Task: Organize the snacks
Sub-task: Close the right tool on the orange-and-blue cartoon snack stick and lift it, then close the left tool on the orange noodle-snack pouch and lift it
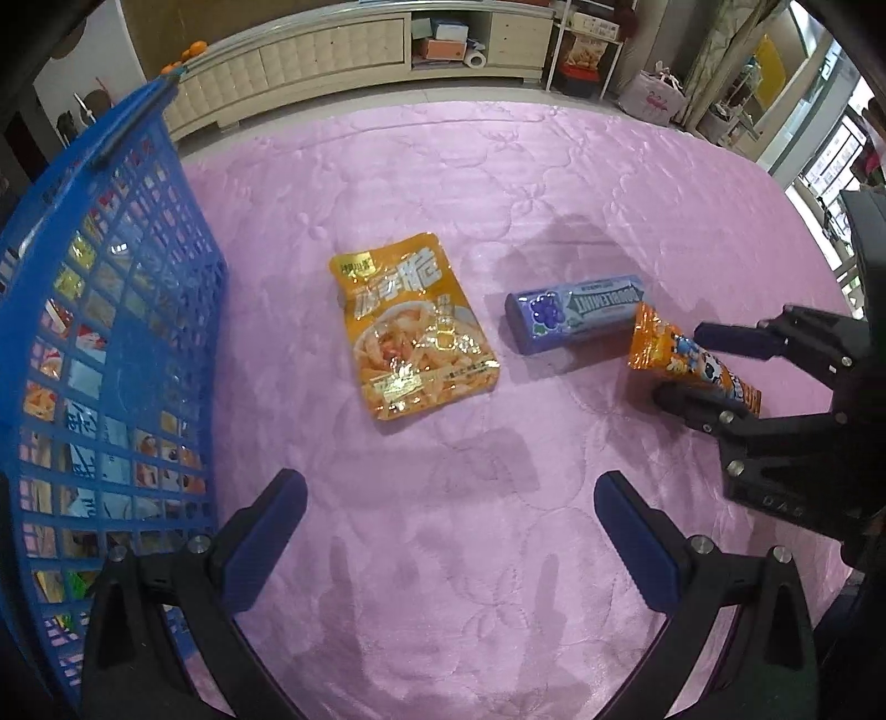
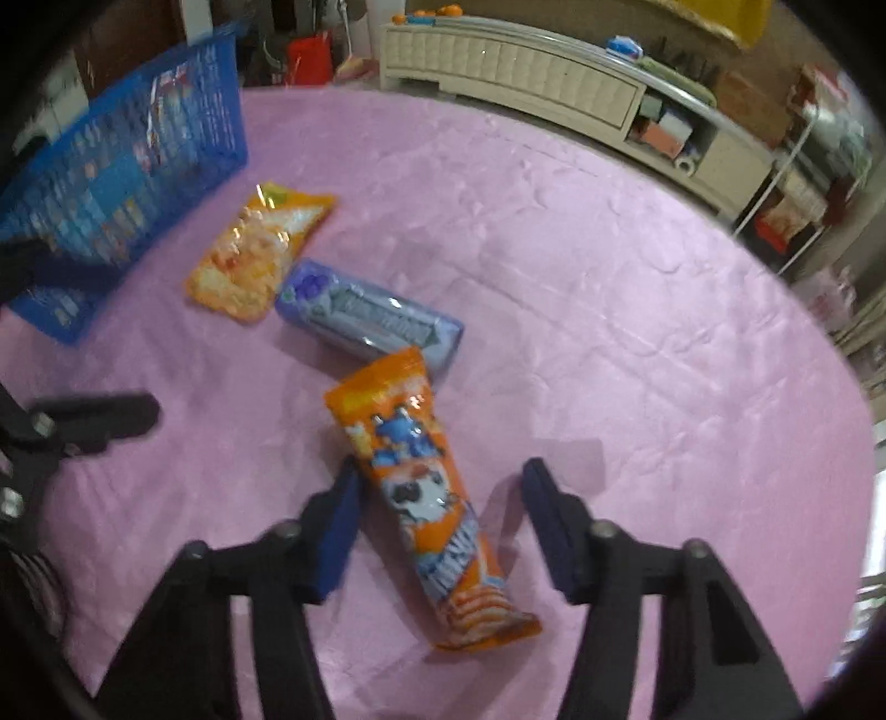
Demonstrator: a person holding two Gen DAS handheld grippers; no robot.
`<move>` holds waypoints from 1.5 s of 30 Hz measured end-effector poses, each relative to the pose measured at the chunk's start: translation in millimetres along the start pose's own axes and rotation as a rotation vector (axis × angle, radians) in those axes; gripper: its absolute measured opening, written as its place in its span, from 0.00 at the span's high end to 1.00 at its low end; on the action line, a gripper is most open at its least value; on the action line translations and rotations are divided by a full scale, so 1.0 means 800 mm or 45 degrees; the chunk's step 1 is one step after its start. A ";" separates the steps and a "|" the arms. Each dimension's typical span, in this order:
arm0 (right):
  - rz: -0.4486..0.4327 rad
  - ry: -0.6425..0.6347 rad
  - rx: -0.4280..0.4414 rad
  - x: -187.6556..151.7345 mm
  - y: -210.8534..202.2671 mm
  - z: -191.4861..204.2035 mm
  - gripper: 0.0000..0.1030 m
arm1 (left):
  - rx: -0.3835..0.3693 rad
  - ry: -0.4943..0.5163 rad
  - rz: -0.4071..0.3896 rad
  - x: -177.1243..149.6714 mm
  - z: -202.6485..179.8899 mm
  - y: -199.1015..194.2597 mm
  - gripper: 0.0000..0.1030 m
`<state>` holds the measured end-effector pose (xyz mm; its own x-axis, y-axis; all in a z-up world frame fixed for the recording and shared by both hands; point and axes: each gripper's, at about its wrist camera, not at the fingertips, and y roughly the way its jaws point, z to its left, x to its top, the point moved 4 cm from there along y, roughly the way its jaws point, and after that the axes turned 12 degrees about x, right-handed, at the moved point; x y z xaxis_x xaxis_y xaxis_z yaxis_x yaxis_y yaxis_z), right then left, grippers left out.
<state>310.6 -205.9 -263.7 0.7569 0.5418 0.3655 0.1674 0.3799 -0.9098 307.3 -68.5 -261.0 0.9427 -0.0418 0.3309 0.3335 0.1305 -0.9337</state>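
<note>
On the pink cloth lie a flat orange snack pouch (image 1: 412, 327) (image 2: 257, 249), a blue-purple gum box (image 1: 576, 313) (image 2: 371, 321) and a long orange snack pack (image 1: 695, 360) (image 2: 437, 509). My right gripper (image 2: 440, 498) (image 1: 681, 365) is open, its fingers on either side of the long orange pack, the left pad touching it. My left gripper (image 1: 451, 507) is open and empty, low over bare cloth in front of the pouch. A blue plastic basket (image 1: 111, 310) (image 2: 111, 183) with several snack packs inside stands at the left.
A cream low cabinet (image 1: 354, 50) (image 2: 531, 72) runs along the far side beyond the cloth. Shelving and bags (image 1: 653, 83) stand at the far right. Open pink cloth (image 2: 637, 304) lies to the right of the snacks.
</note>
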 end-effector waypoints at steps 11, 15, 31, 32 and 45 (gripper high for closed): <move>-0.079 0.024 0.107 0.016 -0.031 0.021 0.81 | -0.023 -0.042 0.004 0.019 0.000 -0.007 0.00; -0.116 0.075 0.145 0.026 -0.032 0.016 0.81 | 0.027 -0.071 0.005 0.038 0.006 -0.001 0.00; -0.141 0.241 0.166 0.047 -0.008 0.004 0.81 | 0.092 -0.181 0.019 0.105 0.020 0.049 0.00; -0.144 0.243 0.167 0.047 -0.008 0.006 0.81 | 0.095 -0.207 0.020 0.110 0.025 0.052 0.00; -0.226 0.306 0.133 0.052 -0.015 -0.009 0.81 | 0.154 -0.206 0.055 0.127 0.016 0.073 0.00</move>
<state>344.3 -193.1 -239.0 0.8514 0.2724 0.4483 0.2536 0.5344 -0.8063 422.8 -52.4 -280.1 0.9399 0.1251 0.3178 0.2807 0.2468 -0.9275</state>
